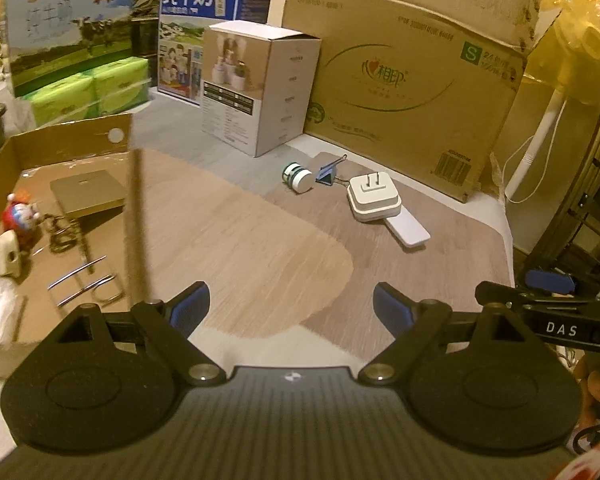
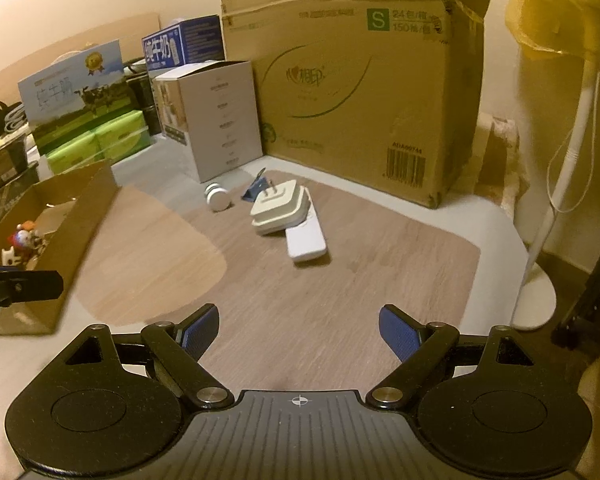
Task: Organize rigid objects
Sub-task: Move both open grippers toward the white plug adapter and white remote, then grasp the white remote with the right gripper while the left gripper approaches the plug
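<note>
Both tongs hang wide open above the table [image 1: 260, 248] with nothing between their blue pads: the left tongs [image 1: 291, 306] and the right tongs [image 2: 299, 330]. Toward twelve o'clock from them a white plug [image 1: 374, 198] lies on top of a white remote [image 1: 408, 234]. Just beside the plug, at its nine o'clock, are a blue binder clip [image 1: 325, 174] and a small white roll [image 1: 298, 176]. At nine o'clock an open cardboard box [image 1: 72, 140] holds a toy figure [image 1: 20, 216], a flat gold box [image 1: 87, 192] and metal tweezers [image 1: 86, 284].
</note>
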{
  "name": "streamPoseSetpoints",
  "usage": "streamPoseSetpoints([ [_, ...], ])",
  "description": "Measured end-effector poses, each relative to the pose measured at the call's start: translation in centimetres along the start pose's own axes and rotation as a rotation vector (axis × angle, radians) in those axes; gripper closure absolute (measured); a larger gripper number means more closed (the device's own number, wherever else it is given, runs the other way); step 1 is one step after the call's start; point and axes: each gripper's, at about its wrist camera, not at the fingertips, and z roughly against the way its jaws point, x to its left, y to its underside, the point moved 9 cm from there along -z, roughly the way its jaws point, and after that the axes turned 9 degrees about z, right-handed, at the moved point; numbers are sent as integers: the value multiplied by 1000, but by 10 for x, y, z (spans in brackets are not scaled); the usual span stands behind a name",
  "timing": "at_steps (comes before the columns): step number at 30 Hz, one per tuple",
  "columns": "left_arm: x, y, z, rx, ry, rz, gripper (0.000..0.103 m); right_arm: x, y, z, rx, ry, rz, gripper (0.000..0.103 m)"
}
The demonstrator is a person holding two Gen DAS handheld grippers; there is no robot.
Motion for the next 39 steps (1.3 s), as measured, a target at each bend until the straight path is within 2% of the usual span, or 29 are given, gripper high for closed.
streamPoseSetpoints([
  [14, -11, -36, -89, 18, -28, 1, 16, -20, -28, -100, -15, -41, 86, 17],
  [16, -12, -38, -98, 22, -27, 3, 16, -22, -32, -114, -9, -46, 98, 24],
  [26, -18, -42, -134, 38, -21, -1, 16, -23, -35, -168, 41, -84, 166, 45],
  [31, -21, -41, -144, 46, -15, -8, 16, -20, -39, -174, 24, -85, 197, 63],
  [35, -28, -43, -149, 34, 14, -15, 16, -27, -38, -171, 33, -60, 178, 64],
  [39, -41, -44, -155, 29, 57, -19, 16, -47, -33, -161, 34, 32, 147, 64],
])
